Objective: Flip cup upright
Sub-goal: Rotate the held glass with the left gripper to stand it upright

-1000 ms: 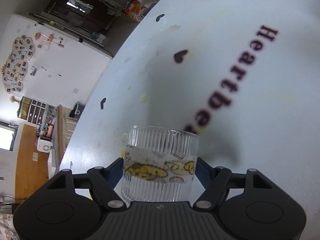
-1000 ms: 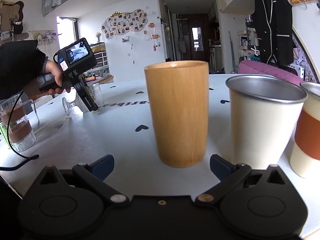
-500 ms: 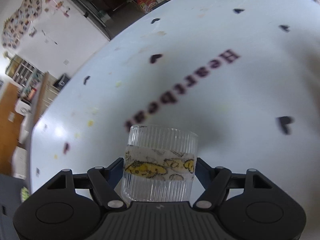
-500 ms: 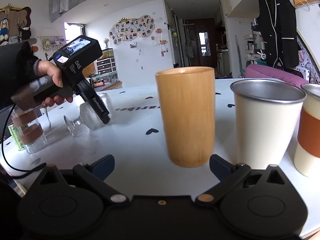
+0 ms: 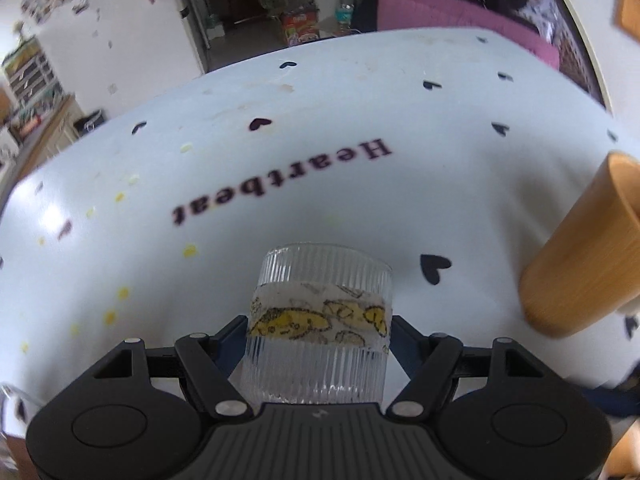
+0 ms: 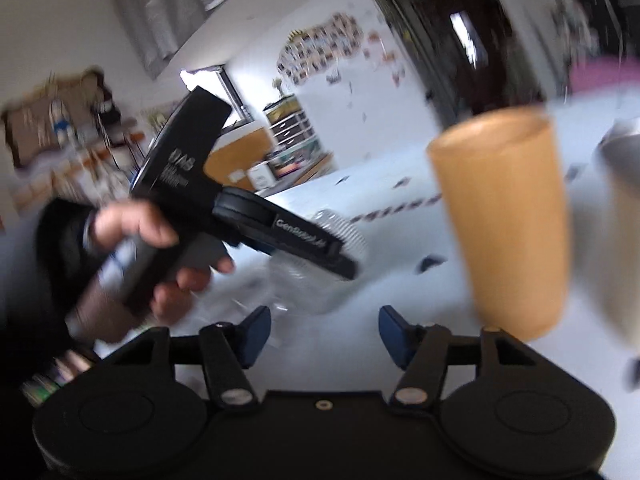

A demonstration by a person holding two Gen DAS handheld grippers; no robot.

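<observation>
Gripping ribbed glass cup (image 5: pixel 320 320): left tongs (image 5: pixel 318 330) | right tongs (image 6: pixel 324 330) spread, empty | hand (image 6: pixel 160 256) only right view

A lived-in home: a white table (image 5: pixel 460 200) printed "Heartbeat", with a photo collage (image 6: pixel 320 46) on the wall beyond it, drawers (image 6: pixel 290 126) below the collage, and a pink sofa (image 5: pixel 448 16) behind the table.
</observation>
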